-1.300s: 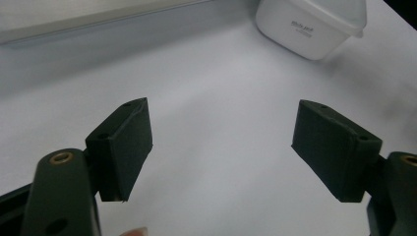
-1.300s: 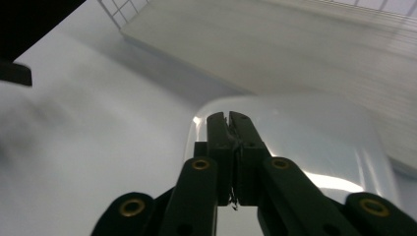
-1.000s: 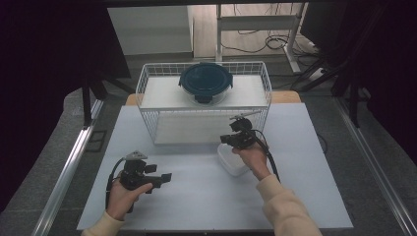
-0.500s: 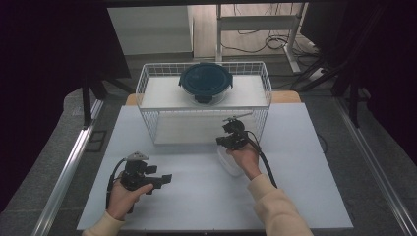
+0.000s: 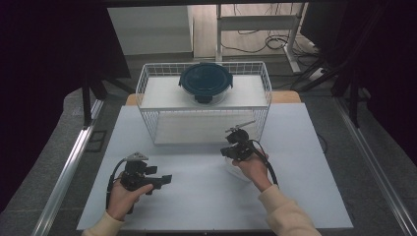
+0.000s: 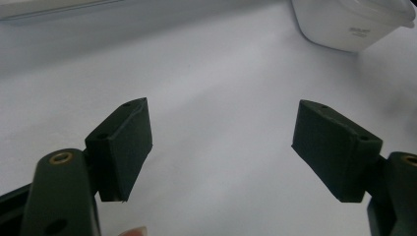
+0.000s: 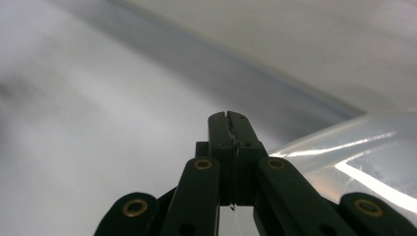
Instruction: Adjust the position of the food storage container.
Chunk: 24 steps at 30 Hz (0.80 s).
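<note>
White tabletop (image 5: 196,196) spans the scene, dark floor around it. At its far edge stands a white wire basket (image 5: 147,93), a round container with a dark blue lid (image 5: 205,81) inside it. Near the middle of the surface, toward the right edge, a clear plastic container (image 6: 351,22) sits under the right gripper (image 5: 235,147), whose jaws are pressed together on the container's thin rim. The left gripper (image 5: 160,180) rests near the front left corner, jaws spread wide, holding nothing.
</note>
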Each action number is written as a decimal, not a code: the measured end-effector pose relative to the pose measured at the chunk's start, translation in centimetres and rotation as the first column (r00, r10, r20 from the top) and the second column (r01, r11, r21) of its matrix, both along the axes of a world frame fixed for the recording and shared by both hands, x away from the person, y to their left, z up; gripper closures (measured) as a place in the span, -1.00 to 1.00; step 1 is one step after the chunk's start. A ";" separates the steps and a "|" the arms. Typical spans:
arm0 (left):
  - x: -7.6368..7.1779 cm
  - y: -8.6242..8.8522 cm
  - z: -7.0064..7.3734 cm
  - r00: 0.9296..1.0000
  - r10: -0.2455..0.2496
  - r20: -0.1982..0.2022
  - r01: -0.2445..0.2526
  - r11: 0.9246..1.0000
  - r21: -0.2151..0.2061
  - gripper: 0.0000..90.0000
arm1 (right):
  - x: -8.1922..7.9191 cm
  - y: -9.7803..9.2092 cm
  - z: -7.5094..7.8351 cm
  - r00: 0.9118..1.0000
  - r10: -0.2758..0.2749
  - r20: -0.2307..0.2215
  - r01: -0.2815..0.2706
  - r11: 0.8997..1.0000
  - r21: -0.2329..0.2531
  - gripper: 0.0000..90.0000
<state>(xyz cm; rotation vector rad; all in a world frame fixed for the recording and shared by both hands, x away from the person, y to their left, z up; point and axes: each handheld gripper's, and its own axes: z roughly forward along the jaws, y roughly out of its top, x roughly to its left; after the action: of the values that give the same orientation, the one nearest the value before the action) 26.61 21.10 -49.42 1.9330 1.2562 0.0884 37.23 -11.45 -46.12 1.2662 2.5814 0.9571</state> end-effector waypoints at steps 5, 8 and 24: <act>0.0 0.1 0.0 1.000 0.002 -0.001 -0.002 1.000 -0.002 -0.50 | -1.2 -0.9 0.1 1.000 0.020 -0.016 -0.020 1.000 -0.007 0.98; 0.0 0.0 0.0 1.000 0.001 -0.002 -0.001 1.000 -0.002 -0.50 | -2.2 -2.0 0.2 0.999 0.038 -0.019 -0.038 0.999 -0.012 0.98; 0.1 0.2 0.0 1.000 0.009 -0.002 -0.009 1.000 -0.003 -0.51 | -1.2 -11.0 4.8 0.985 -0.157 0.068 0.154 0.987 0.042 0.98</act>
<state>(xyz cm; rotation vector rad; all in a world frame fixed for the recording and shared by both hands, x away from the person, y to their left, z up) 26.70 21.26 -49.45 1.9255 1.2656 0.0885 36.04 -22.50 -41.27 1.3923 2.3822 1.0040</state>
